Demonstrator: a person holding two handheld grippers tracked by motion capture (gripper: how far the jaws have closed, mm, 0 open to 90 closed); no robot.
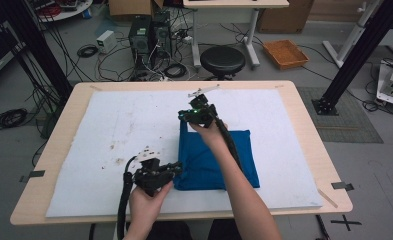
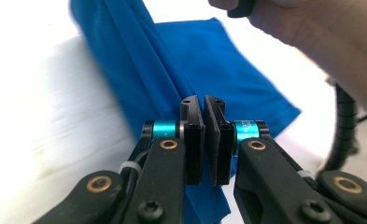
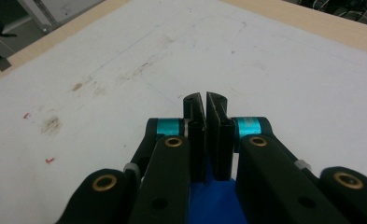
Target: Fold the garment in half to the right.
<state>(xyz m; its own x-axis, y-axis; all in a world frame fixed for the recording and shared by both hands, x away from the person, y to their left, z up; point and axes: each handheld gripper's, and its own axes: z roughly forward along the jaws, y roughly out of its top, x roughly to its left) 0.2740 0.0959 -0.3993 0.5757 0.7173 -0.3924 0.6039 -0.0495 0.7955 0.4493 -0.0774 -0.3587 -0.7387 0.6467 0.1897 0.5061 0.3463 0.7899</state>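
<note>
A blue cloth [image 1: 198, 165] lies folded on the white mat [image 1: 124, 125], right of the middle. My left gripper [image 1: 178, 170] sits at the cloth's near left corner, shut on its edge. In the left gripper view the jaws [image 2: 203, 100] pinch the blue fabric [image 2: 228, 60], which rises in a fold past them. My right gripper [image 1: 184, 116] is at the cloth's far left corner, shut on it. In the right gripper view its jaws [image 3: 204, 98] are pressed together, with blue cloth [image 3: 214, 200] showing beneath them.
The mat covers most of a wooden table [image 1: 304, 125] and carries a few brown stains [image 1: 116, 147] at its left. Beyond the far edge stand a black stool [image 1: 222, 60], computer towers [image 1: 149, 32] with cables, and an orange tray [image 1: 285, 53] on the floor.
</note>
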